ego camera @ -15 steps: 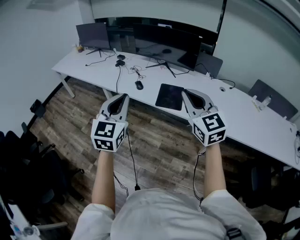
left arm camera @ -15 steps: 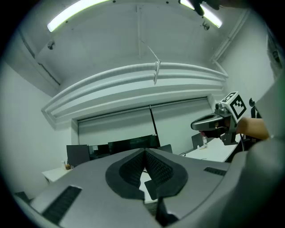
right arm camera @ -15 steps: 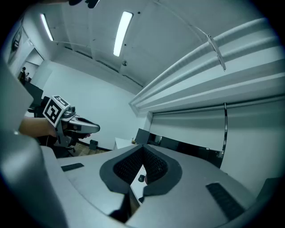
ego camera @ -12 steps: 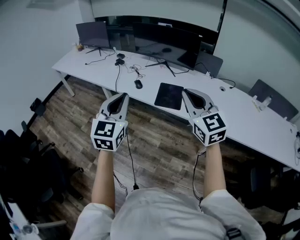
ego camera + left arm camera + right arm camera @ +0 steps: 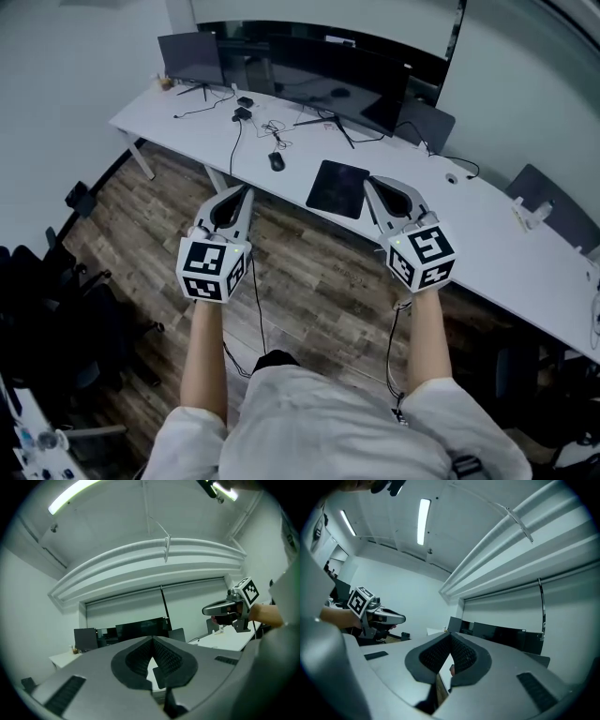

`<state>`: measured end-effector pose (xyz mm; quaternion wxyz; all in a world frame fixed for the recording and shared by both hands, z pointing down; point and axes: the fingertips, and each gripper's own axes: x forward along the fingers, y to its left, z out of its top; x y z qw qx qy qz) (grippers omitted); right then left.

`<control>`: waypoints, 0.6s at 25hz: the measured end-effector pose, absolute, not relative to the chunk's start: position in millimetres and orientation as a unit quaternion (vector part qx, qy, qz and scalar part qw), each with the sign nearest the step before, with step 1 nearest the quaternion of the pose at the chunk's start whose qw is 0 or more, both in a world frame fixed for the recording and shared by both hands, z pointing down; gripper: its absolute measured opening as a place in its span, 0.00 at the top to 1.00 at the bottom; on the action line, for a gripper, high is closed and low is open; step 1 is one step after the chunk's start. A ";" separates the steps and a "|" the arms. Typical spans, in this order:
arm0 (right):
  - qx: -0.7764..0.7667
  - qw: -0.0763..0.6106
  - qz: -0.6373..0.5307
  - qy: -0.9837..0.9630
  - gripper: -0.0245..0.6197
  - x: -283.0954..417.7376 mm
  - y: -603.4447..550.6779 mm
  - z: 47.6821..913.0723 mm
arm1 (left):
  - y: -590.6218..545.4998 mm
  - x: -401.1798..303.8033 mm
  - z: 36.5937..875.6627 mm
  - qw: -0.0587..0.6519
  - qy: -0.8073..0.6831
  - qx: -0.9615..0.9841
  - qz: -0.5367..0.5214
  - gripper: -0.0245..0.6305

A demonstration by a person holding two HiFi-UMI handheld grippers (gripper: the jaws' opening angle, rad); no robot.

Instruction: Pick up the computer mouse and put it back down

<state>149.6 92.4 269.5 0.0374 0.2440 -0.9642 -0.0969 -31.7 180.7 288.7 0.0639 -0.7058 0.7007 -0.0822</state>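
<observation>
A small black computer mouse (image 5: 277, 161) lies on the white desk (image 5: 487, 234), its cable running back toward the monitors. My left gripper (image 5: 248, 189) hovers level over the wooden floor, short of the desk's front edge and just below-left of the mouse. Its jaws are shut with nothing between them, which the left gripper view (image 5: 153, 639) shows too. My right gripper (image 5: 367, 181) is held level at the desk edge beside a black mouse pad (image 5: 338, 187). Its jaws (image 5: 450, 634) are also shut and empty.
A wide dark monitor (image 5: 328, 84) and a smaller screen (image 5: 192, 52) stand at the back of the desk, with loose cables (image 5: 267, 131) between them and the mouse. Black chairs (image 5: 56, 309) stand on the floor to the left, and another chair (image 5: 553, 202) is behind the desk at right.
The head view has shifted slightly, so the desk sits a little higher in the frame. Both grippers stay shut and almost still, and the mouse has not moved.
</observation>
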 end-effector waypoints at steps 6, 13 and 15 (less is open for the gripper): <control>0.240 0.038 -0.085 -0.966 0.94 124.5 52.5 280.3 | 142.6 -59.3 295.8 0.059 0.704 -0.702 -0.084 0.94; 0.246 0.053 -0.085 -0.964 0.94 57.1 -30.2 300.4 | 53.2 -131.4 311.0 0.075 0.702 -0.703 -0.086 0.94; 0.251 0.055 -0.082 -0.963 0.94 29.0 -59.7 299.0 | 19.8 -159.1 308.4 0.076 0.696 -0.708 -0.088 0.94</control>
